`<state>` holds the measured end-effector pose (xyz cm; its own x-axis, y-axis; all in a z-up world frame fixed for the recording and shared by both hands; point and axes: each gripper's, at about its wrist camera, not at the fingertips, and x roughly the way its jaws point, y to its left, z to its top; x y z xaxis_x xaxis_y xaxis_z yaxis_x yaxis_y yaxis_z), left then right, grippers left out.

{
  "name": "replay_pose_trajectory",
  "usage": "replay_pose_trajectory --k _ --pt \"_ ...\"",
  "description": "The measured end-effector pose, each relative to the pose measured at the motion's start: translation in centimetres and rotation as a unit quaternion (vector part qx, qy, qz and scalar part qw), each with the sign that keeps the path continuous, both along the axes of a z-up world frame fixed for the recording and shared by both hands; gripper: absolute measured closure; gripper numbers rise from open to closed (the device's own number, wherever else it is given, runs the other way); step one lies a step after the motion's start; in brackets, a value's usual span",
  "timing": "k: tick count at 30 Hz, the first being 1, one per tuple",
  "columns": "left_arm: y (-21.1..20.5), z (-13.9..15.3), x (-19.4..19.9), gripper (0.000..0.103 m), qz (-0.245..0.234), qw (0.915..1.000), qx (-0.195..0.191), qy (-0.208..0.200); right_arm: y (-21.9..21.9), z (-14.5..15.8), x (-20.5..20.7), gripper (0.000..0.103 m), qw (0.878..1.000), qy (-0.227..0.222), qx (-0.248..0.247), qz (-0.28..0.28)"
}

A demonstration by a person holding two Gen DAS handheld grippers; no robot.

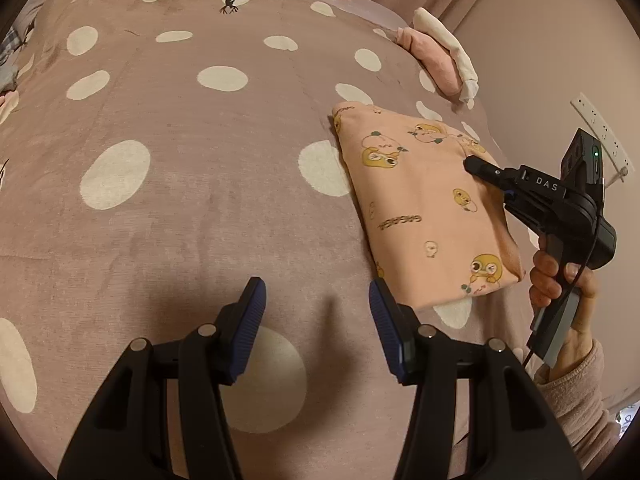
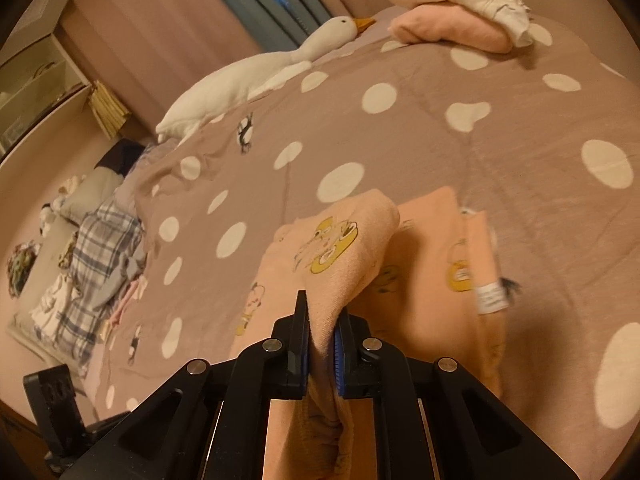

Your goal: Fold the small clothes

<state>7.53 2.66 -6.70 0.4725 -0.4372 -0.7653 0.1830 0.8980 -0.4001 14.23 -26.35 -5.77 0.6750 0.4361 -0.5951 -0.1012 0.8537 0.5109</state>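
Observation:
A folded peach garment (image 1: pixel 424 204) with yellow cartoon prints lies on the polka-dot bedspread (image 1: pixel 192 168). My left gripper (image 1: pixel 316 304) is open and empty, hovering over the bedspread just left of the garment's near corner. My right gripper (image 1: pixel 474 164) reaches in from the right over the garment's far edge. In the right wrist view the right gripper (image 2: pixel 322 320) is shut on a fold of the peach garment (image 2: pixel 344 240) and lifts it a little above the layers below.
Folded pink and white clothes (image 1: pixel 440 52) sit stacked at the bed's far right, also in the right wrist view (image 2: pixel 456 16). A white goose plush (image 2: pixel 256 72) lies at the far side. A pile of plaid and other clothes (image 2: pixel 96 248) lies at the left.

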Motion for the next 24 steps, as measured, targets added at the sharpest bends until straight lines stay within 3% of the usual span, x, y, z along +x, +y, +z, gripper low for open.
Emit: replay_pose_trajectory --k 8,13,17,24 --pt "-2.0 0.2 1.2 0.05 -0.015 0.9999 0.003 0.004 -2.9 -0.5 -0.3 0.092 1.0 0.013 -0.006 -0.02" --pt "-4.5 0.2 2.2 0.05 -0.037 0.9993 0.007 0.006 -3.6 -2.8 0.5 0.092 0.998 0.047 -0.02 -0.028" --pt "-6.6 0.6 2.6 0.05 -0.057 0.9982 0.018 -0.006 -4.1 -3.2 0.5 0.092 0.999 0.043 -0.006 -0.03" --pt "-10.1 0.8 3.6 0.051 -0.076 0.9955 0.048 -0.029 -4.2 -3.1 1.1 0.092 0.998 0.051 -0.04 -0.026"
